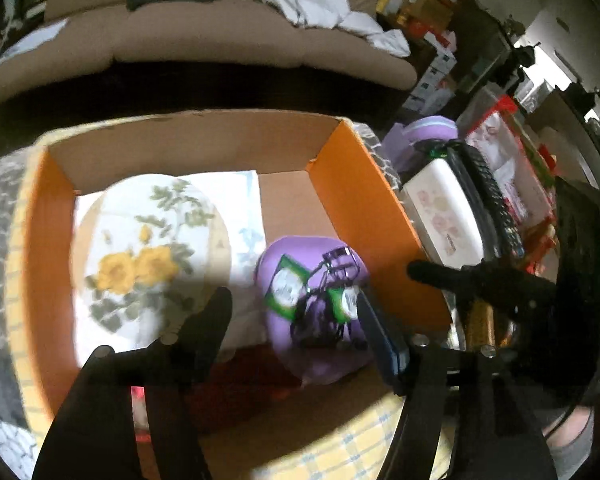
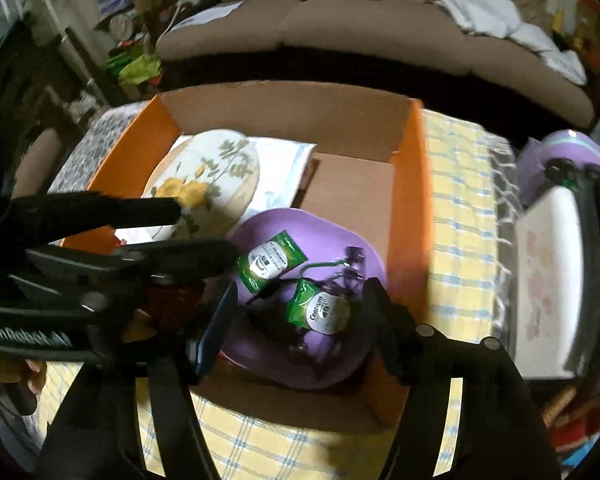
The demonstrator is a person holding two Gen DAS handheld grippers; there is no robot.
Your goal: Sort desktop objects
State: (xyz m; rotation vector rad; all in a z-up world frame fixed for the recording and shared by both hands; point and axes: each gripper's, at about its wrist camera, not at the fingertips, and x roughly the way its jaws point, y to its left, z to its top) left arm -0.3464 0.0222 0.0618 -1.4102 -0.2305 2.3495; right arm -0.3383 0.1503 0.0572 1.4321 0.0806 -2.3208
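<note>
Green Centrum packets [image 2: 320,312] on the purple plastic plate [image 2: 340,360] look light and crinkly; pinch one by its edge. Both claws, left claw [image 1: 292,312] and right claw [image 2: 300,304], hang wide open, holding nothing.

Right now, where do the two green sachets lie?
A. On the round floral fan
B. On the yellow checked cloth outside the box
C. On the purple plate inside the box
C: both green sachets rest on the purple plate, which sits inside the orange cardboard box.
</note>
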